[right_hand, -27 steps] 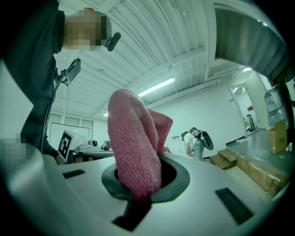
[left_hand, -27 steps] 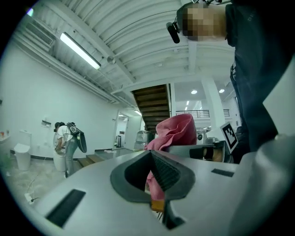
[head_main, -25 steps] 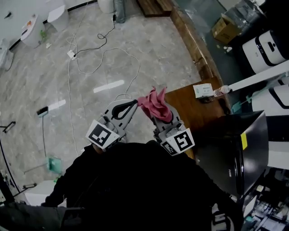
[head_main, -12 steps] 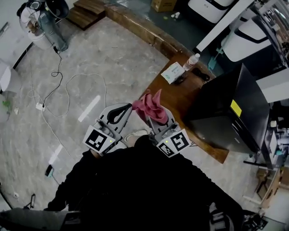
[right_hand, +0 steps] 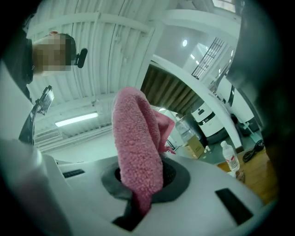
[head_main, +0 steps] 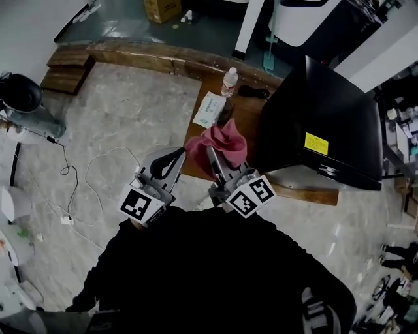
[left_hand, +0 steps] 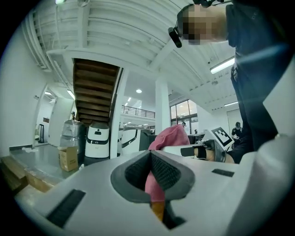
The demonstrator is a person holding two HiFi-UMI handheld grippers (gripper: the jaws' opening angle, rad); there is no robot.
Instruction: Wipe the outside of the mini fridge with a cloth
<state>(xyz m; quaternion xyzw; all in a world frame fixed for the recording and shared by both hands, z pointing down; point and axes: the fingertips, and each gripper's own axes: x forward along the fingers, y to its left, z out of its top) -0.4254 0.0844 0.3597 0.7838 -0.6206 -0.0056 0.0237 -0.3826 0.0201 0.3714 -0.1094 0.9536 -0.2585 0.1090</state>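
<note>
In the head view the black mini fridge [head_main: 326, 124] stands on a wooden table [head_main: 304, 193], with a yellow sticker on its top. My right gripper [head_main: 219, 164] is shut on a bunched pink cloth [head_main: 219, 140], held above the table's near left corner, left of the fridge and apart from it. In the right gripper view the cloth [right_hand: 138, 147] rises out of the jaws. My left gripper [head_main: 177, 156] is shut beside it over the floor, its tip by the cloth's edge. A pink sliver shows in its slit in the left gripper view, where the cloth [left_hand: 169, 136] stands behind the jaws.
On the table behind the cloth are a water bottle [head_main: 229, 79], a white and green packet [head_main: 209, 109] and a black cable [head_main: 253, 92]. A white cord [head_main: 98, 171] trails over the marble floor. A cardboard box [head_main: 162, 9] and white machines [head_main: 307, 16] stand beyond.
The view has swung round: the fridge and table have moved from the right edge up towards the top middle. Both grippers keep the same pose, the cloth still held in the right one.
</note>
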